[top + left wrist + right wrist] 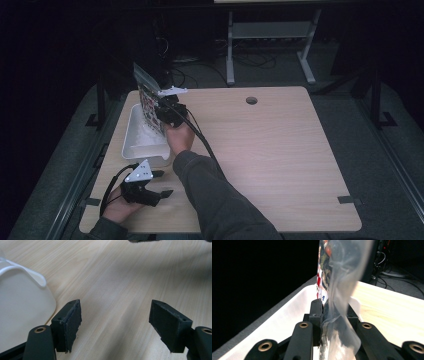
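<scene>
The wooden table [260,150] carries a white tray [137,142] at its left edge, and the printed plastic bag [148,102] stands upright over that tray, likely so it can be lowered in or its contents land there. The right gripper [167,112] pinches the bag's edge between closed jaws. The left gripper [160,182] rests near the tray's front corner, jaws spread and empty, probably on standby.

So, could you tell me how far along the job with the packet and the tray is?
Done: the right gripper has the packet clamped between its fingers. In hand: it holds the packet upright over the white tray; whether the packet's lower end touches the tray is hard to tell. Left, probably: lowering and releasing it there. The left gripper is open and idle on the table, beside the tray.
</scene>
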Tool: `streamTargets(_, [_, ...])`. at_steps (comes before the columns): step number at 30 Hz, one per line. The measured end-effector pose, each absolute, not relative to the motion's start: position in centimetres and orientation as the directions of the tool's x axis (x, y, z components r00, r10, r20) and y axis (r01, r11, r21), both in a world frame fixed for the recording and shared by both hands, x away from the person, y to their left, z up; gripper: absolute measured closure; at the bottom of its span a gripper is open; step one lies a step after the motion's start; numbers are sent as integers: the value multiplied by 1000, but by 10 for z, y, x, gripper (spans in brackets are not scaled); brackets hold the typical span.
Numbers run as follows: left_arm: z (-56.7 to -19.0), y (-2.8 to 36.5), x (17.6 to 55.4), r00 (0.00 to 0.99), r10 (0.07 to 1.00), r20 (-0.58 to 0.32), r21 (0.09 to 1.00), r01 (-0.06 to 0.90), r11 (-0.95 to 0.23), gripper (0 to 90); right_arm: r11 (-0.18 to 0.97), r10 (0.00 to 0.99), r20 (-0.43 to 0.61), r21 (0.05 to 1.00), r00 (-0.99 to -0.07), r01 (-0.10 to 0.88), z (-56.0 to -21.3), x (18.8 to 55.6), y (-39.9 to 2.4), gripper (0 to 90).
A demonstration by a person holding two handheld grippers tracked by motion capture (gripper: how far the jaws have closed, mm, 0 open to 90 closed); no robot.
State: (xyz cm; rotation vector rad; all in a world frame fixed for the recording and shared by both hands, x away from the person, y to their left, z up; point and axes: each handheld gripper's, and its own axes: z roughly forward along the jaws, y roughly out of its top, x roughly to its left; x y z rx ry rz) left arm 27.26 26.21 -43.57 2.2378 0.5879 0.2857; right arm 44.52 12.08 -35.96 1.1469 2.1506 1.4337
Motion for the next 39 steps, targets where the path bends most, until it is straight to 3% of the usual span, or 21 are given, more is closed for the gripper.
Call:
streamTargets(16, [-436,262,273,867,499,18,744,321,-586,253,158,847,134,860,-514,485,-359,431,117,744])
streamTargets(26, [-437,262,273,867,498,18,741,323,-589,251,178,823,137,859,-551,480,-358,433,114,725])
streamTargets(29, [-438,261,274,867,498,19,740,323,-590,250,189,815,136,856,-563,481,-358,434,112,697])
streamTargets(32, [-438,261,274,869,495,22,737,321,-595,250,179,788,178,849,-590,496,-358,437,108,572])
streamTargets(39, [-438,261,274,866,499,21,738,323,-592,250,159,762,234,837,-604,524,-359,440,98,478])
